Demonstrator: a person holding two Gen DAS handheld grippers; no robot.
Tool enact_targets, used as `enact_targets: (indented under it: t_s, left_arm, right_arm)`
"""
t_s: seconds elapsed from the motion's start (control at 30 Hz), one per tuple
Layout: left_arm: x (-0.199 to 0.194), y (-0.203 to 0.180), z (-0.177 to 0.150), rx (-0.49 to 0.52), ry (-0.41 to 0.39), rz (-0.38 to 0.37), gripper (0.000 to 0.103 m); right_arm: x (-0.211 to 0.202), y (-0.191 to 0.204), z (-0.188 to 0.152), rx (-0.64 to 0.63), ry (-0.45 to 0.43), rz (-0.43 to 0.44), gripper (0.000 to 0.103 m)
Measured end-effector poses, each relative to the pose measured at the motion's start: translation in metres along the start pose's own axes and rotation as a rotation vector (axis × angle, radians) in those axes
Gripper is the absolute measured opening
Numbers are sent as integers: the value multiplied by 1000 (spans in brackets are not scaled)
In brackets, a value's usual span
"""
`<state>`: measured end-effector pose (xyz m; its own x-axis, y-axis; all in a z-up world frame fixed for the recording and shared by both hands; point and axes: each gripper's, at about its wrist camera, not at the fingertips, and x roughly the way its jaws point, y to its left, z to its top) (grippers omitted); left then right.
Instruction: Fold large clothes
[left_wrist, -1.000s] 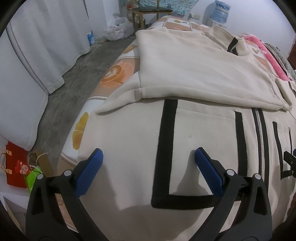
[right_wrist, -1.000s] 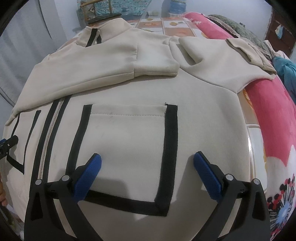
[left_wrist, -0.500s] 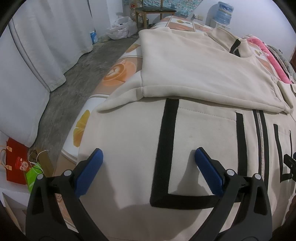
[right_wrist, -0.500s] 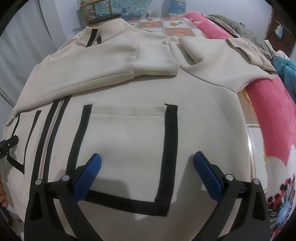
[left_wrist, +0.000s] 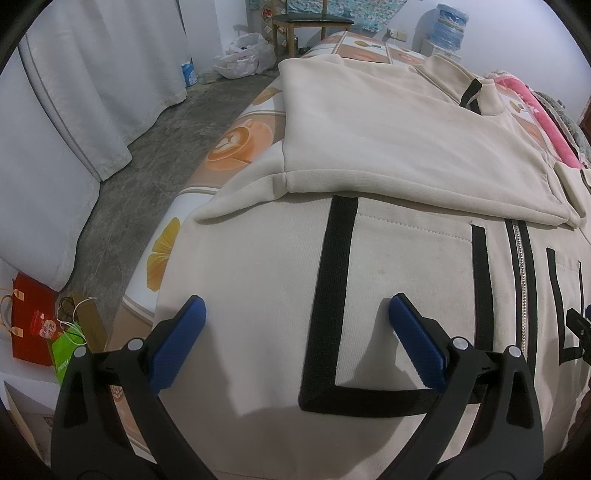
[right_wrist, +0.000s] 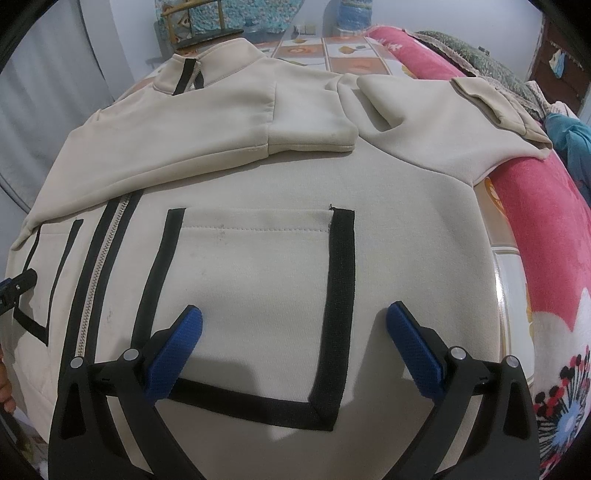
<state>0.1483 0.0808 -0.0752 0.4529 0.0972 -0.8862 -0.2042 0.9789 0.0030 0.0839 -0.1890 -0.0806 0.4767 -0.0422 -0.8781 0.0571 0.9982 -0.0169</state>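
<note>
The cream jacket (left_wrist: 388, 155) lies flat on the bed, front side up, directly ahead of and under both claws; it looks thick, soft and a bit heavy, so I judge it best to take it at the bottom hem, just below each claw. The left gripper (left_wrist: 295, 325) and the right gripper (right_wrist: 293, 330) are both wide open and hold nothing. I count one jacket, two sleeves already folded across the chest, two black-edged pockets, one zipper (right_wrist: 99, 266) and two claws.
</note>
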Motion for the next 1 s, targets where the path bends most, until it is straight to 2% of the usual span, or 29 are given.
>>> enact_targets:
  t_s: [1.0]
  left_arm:
    - [-1,2,-1,1,-2,-1,97]
  right_arm:
    - [-1,1,0,-5,-9,3,97]
